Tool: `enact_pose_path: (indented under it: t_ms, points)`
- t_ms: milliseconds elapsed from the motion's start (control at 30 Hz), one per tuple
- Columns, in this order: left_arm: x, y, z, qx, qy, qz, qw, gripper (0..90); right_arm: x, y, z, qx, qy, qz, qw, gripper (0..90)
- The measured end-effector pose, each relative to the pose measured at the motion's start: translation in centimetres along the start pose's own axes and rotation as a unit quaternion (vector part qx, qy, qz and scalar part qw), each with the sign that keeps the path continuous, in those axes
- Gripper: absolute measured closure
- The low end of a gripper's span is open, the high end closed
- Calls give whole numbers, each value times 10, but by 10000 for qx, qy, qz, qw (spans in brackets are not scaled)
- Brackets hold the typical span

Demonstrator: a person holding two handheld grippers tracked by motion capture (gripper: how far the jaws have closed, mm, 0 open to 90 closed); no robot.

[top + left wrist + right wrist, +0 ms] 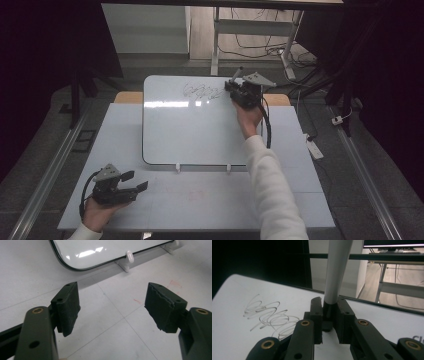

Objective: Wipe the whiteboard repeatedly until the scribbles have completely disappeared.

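Observation:
A white whiteboard (195, 130) lies flat in the middle of the table, with looping black scribbles (202, 92) near its far edge. My right gripper (236, 89) hovers at the board's far right corner, shut on a grey marker (336, 272) that sticks up between its pads; the scribbles (268, 315) lie to its left on the board (234, 340). My left gripper (135, 181) rests at the table's near left, open with nothing between its pads (67, 308). Ahead of it, the board's near corner (75, 255) and a white clip (129, 256) show.
The light grey table top (200, 200) carries faint red marks (175, 284) near the front. Two white clips (177, 168) hold the board's near edge. Beyond the table stand a white desk frame (250, 30), floor cables (270, 50) and a power strip (315, 148) at the right.

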State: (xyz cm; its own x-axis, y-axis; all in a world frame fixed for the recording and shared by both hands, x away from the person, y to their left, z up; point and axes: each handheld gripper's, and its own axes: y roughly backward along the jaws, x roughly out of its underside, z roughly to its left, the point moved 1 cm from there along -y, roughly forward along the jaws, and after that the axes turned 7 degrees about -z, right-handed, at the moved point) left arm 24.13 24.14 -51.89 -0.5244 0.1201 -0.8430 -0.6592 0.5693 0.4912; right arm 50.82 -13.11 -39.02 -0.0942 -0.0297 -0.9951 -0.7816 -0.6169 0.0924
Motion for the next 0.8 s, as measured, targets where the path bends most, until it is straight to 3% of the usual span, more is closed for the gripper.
enact_pose_path:
  t_ms: [33, 67, 100, 167, 200, 233, 267, 333, 400, 467, 500, 533, 567, 600, 667, 700, 767, 800]
  points:
    - [0, 0, 0, -6, 5, -23, 10000, 286, 0, 0, 0, 0, 0, 0, 10000, 777]
    - [0, 0, 1, -3, 24, -32, 10000, 286, 8, -3, 18, -432, 323, 221, 9983, 778]
    - [0, -1, 1, -6, 21, -30, 10000, 286, 8, -3, 18, -432, 323, 221, 9983, 778]
    - [0, -2, 2, 9, 27, -5, 10000, 286, 8, -5, 25, -518, 652, 314, 9960, 778]
    - [0, -3, 2, 1, 20, 12, 10000, 286, 1, -6, 12, -212, 394, 122, 9989, 777]
    - [0, -2, 1, 3, 23, 19, 10000, 286, 1, -6, 12, -212, 394, 122, 9989, 777]
    - [0, -2, 1, 2, 10, 7, 10000, 286, -4, -7, 3, -66, 195, 18, 9998, 777]
    - [0, -1, 0, -3, -5, -10, 10000, 286, -10, -8, -5, 77, 73, -48, 9999, 777]
    - [-1, -1, 1, 1, -23, -19, 10000, 287, -9, -9, 1, -35, 228, 53, 9997, 778]
    - [-1, -2, 2, 3, 9, -7, 10000, 287, 2, -8, 21, -452, 499, 341, 9971, 778]
    - [0, -2, 2, 3, 12, -2, 10000, 287, 2, -8, 21, -452, 499, 341, 9971, 778]
    - [0, -2, 3, 3, 11, 0, 10000, 287, 5, -5, 23, -459, 719, 390, 9956, 777]
    - [0, -2, 2, 0, 8, -3, 10000, 287, 5, -5, 23, -459, 719, 390, 9956, 777]
    - [0, -1, 2, -16, 14, -13, 10000, 287, 3, -3, 18, -247, 712, 300, 9967, 777]
    - [0, 0, 1, -14, 7, -23, 10000, 287, -4, 2, 0, 134, 361, 25, 9993, 777]
    - [-1, 0, 0, -12, 1, -37, 10000, 287, -6, 3, -6, 224, 298, -37, 9993, 777]
    - [-1, -1, 0, -3, -22, -39, 10000, 287, -3, 3, -4, 141, 319, -5, 9994, 777]
    - [-1, -2, 1, 7, -27, -29, 10000, 287, 1, 2, 3, -74, 340, 90, 9994, 777]
